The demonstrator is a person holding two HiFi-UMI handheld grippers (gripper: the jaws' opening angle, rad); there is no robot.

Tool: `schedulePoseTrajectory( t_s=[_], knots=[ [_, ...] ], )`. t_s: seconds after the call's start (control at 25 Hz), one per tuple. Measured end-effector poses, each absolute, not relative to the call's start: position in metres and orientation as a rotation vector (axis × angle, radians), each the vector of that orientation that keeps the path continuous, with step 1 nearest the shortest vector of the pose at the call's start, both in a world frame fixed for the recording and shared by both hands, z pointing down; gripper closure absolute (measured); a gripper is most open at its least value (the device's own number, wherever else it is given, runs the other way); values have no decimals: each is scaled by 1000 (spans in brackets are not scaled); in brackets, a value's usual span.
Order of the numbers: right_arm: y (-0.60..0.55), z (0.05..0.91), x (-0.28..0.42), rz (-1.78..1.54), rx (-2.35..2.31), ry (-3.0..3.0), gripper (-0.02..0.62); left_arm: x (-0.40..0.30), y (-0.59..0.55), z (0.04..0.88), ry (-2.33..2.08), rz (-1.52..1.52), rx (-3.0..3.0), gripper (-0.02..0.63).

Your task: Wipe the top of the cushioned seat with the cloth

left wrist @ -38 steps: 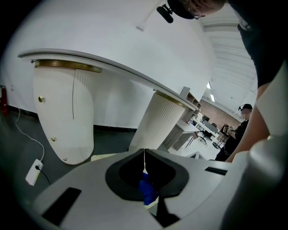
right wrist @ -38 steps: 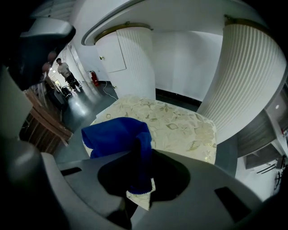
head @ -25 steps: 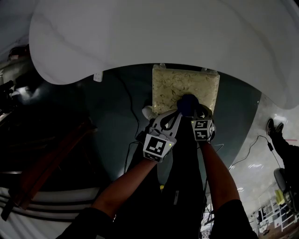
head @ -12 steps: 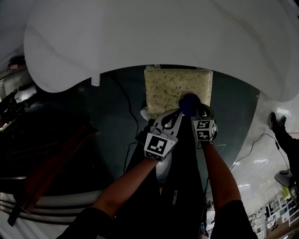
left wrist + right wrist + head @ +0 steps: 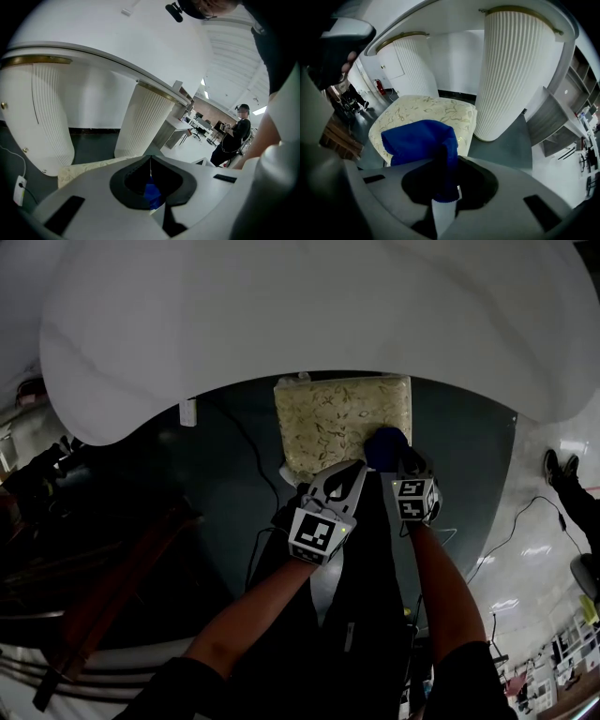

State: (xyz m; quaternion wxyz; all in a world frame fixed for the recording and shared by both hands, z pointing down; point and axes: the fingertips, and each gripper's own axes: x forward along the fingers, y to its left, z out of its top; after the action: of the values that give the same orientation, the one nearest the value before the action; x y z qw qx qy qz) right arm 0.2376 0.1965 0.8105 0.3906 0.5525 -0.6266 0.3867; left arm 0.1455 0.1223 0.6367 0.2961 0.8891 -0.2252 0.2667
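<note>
A: Anything bearing or holding sth?

B: Just the cushioned seat (image 5: 328, 418): pale, leaf-patterned, tucked under rim of big white table (image 5: 309, 306). On its top, at near-right corner: blue cloth (image 5: 385, 447), bunched up.

A: Round the seat?

B: Dark floor (image 5: 225, 493) w/ a thin cable (image 5: 246, 432) to the left. Two ribbed white columns (image 5: 513, 70) behind. Far in bg of left gripper view, a person (image 5: 233, 140) standing.

A: Cloth vs. tool?

B: Pinched in right gripper (image 5: 397, 463). Seen from right gripper view: clenched (image 5: 445, 185) on one fold of cloth (image 5: 419, 139). Fold running down into hollow btw the jaws, rest bulging out ahead of the tips, over seat's near-right part (image 5: 424, 108). Touching the upholstery or just above it: can't tell.

A: Other one?

B: Left gripper (image 5: 356, 467) just beside, left of cloth, at seat's near edge. Tips pressed together (image 5: 151, 161), meeting in a thin seam. Bit of blue in the hollow behind those tips; caught there or merely seen through, can't tell. Both marker cubes facing up, forearms side by side below.
</note>
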Motion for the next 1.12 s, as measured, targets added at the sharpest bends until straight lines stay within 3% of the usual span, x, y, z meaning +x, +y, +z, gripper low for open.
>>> schedulePoseTrajectory(
  t_s=[0.64,1.0,1.12],
  knots=[
    [228,834,290,1058,1488,-1345,509,134,94,629,-639,620,2323,589],
    [249,807,327,1118,1700,-1199,510,109,70,611,-713,631,2320,589],
    [231,758,332,1113,1814,-1245,511,110,66,587,-742,622,2346,589]
  ],
)
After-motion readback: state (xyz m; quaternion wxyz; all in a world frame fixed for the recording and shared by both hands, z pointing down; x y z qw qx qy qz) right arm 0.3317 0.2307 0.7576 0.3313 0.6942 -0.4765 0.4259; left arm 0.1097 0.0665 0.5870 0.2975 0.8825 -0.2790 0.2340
